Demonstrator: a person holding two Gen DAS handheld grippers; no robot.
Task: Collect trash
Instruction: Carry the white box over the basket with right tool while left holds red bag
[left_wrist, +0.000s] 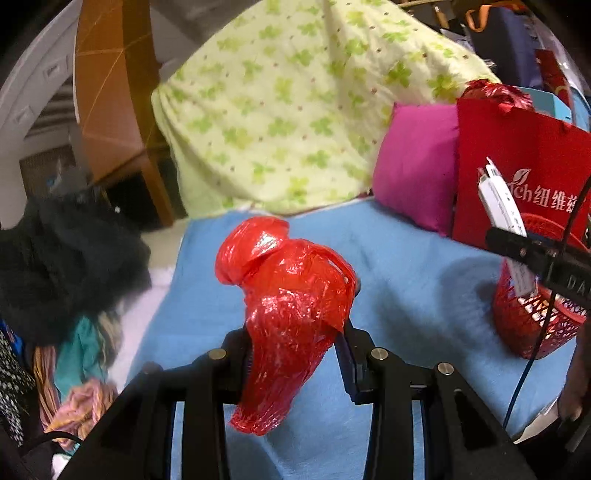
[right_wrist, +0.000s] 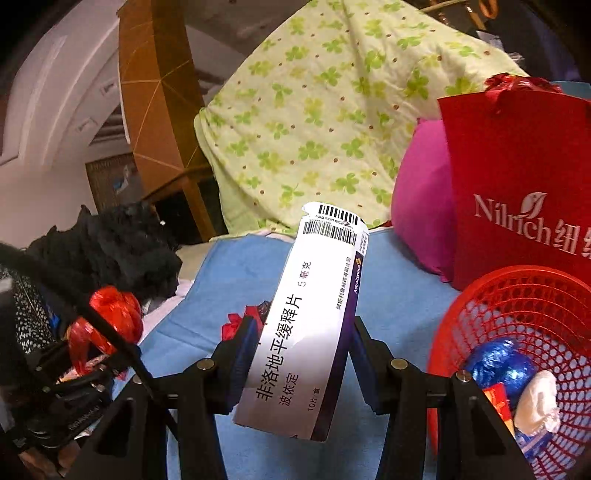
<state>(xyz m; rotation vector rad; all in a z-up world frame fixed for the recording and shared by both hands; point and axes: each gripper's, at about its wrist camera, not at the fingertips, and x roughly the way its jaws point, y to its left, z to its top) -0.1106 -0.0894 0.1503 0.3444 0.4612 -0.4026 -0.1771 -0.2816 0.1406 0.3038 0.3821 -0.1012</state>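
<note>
plastic bag (left_wrist: 288, 314): red, crumpled, clamped between the jaws of the left gripper (left_wrist: 295, 354); held up above the blue sheet (left_wrist: 406, 266), not touching it.
medicine box (right_wrist: 306, 325): white with a purple edge, barcode at the top end; gripped at its lower half by the right gripper (right_wrist: 303, 354), tilted, top leaning right; held clear of the sheet.
left gripper state: jaws closed on the bag, plastic bulging out above and below the pads.
right gripper state: jaws pressed on both long sides of the box.
basket (right_wrist: 480, 306): red mesh, set on the sheet just right of the box; a blue foil wad (right_wrist: 498, 363) and a white wad (right_wrist: 537, 402) seen inside.
paper bag (right_wrist: 517, 177): red, white lettering, standing behind the basket, touching it as far as can be told.
pillow (right_wrist: 421, 206): magenta, left of the paper bag.
quilt (left_wrist: 295, 110): pale green clover print, heaped behind the sheet.
clothes (left_wrist: 62, 266): dark pile at the sheet's left edge.
</note>
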